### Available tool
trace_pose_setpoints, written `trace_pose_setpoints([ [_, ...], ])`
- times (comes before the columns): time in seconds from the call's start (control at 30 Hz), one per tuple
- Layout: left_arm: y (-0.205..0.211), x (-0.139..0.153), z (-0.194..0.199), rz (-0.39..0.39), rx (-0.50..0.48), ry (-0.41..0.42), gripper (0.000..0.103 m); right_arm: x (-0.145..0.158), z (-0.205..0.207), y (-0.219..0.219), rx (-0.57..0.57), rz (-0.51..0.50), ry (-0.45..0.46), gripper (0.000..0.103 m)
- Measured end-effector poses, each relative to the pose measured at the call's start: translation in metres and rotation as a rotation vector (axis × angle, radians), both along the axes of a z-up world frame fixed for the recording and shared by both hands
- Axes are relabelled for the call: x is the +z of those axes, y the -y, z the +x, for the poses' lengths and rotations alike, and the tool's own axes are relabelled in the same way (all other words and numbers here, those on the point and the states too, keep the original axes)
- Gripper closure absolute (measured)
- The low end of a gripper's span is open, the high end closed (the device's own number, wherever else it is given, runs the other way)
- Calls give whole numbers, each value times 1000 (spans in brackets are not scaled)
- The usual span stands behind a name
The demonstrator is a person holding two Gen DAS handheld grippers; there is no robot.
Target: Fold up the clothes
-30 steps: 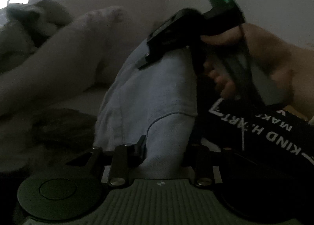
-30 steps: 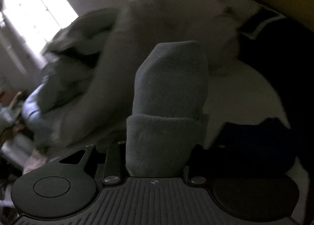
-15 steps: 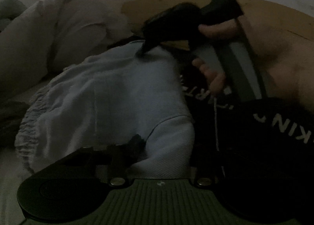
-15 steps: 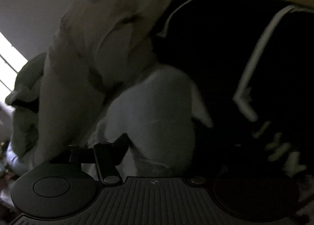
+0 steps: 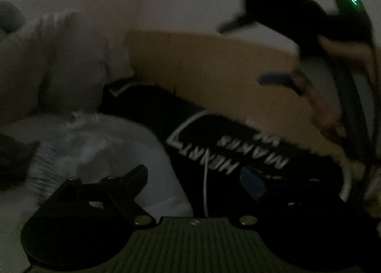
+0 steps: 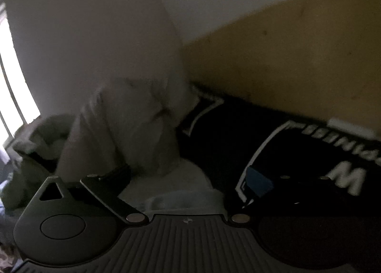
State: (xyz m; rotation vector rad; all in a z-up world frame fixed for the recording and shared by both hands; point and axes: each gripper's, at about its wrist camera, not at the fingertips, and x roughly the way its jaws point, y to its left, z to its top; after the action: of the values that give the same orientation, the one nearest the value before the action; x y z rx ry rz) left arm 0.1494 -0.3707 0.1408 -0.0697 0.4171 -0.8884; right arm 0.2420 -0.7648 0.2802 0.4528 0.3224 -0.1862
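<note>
- both views are very dark and smeared by motion, so fine detail of the cloth is hard to read.
- in the left wrist view the right gripper (image 5: 252, 20) is only a black blur at the upper right, with the hand (image 5: 333, 63) that carries it cut off by the edge.
- the right finger of each gripper is almost lost against the black garment (image 5: 214, 134); only its blue pad shows.
- the left gripper (image 5: 197, 175) has just been opening and its jaws now stand wide apart. the pale grey-blue garment (image 5: 114, 149) lies below and between them, and no pad presses on it.
- the right gripper (image 6: 190, 177) has also just been opening, its jaws far apart. the same pale garment (image 6: 181, 192) sits low between them, free of the pads.
- the pale garment lies as a soft folded heap on the white bed (image 5: 14, 192), touching the black one on its right side.
- the black garment has white stripes and white letters, and it lies against a yellow-brown headboard (image 6: 297, 58).
- a cream pillow (image 6: 133, 125) stands just left of the black garment.
</note>
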Motion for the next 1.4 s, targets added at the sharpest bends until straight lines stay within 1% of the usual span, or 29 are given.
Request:
trace_pose_setpoints([
  [0.1,-39,40,-19,-19,54,20,10,30,-59,-26,-3,-36,70,0],
  [0.2,-80,81,-41,-30,120,42,9,60,-116,-60,19,-66,135,0],
  [0.23,-98,95,-58,-38,144,56,1,70,-133,-72,32,-75,150,0],
  [0.3,-129,118,-88,-53,163,99,0,88,-168,-97,57,-102,187,0],
  [0.37,-157,138,-116,-54,179,126,0,104,-204,-124,47,-143,229,0],
  [0.43,-188,158,-143,-60,200,118,0,117,-232,-147,70,-146,230,0],
  [0.5,-215,173,-167,-56,222,114,0,128,-253,-164,118,-124,225,0],
  [0.57,-240,187,-190,-37,249,131,0,138,-273,-182,156,-114,218,0],
  [0.63,-263,197,-210,-21,281,157,0,145,-292,-200,187,-129,213,0],
  [0.7,-283,202,-227,-15,311,173,0,147,-307,-218,215,-145,212,0],
  [0.8,-307,202,-245,13,359,186,0,142,-322,-244,256,-166,209,0],
  [0.93,-334,186,-260,64,414,206,0,121,-345,-287,305,-200,199,0],
  [1.03,-358,173,-268,69,471,207,0,100,-356,-317,342,-197,193,0],
  [1.13,-381,164,-275,82,528,200,0,84,-363,-341,372,-213,186,0],
  [1.2,-396,159,-283,82,560,221,0,77,-366,-356,378,-246,179,0],
  [1.3,-410,147,-291,104,600,264,0,65,-366,-368,413,-240,176,0],
  [1.33,-413,142,-292,116,613,266,0,59,-364,-373,421,-243,172,0],
  [1.4,-415,127,-290,148,635,236,0,44,-357,-385,431,-270,152,0],
])
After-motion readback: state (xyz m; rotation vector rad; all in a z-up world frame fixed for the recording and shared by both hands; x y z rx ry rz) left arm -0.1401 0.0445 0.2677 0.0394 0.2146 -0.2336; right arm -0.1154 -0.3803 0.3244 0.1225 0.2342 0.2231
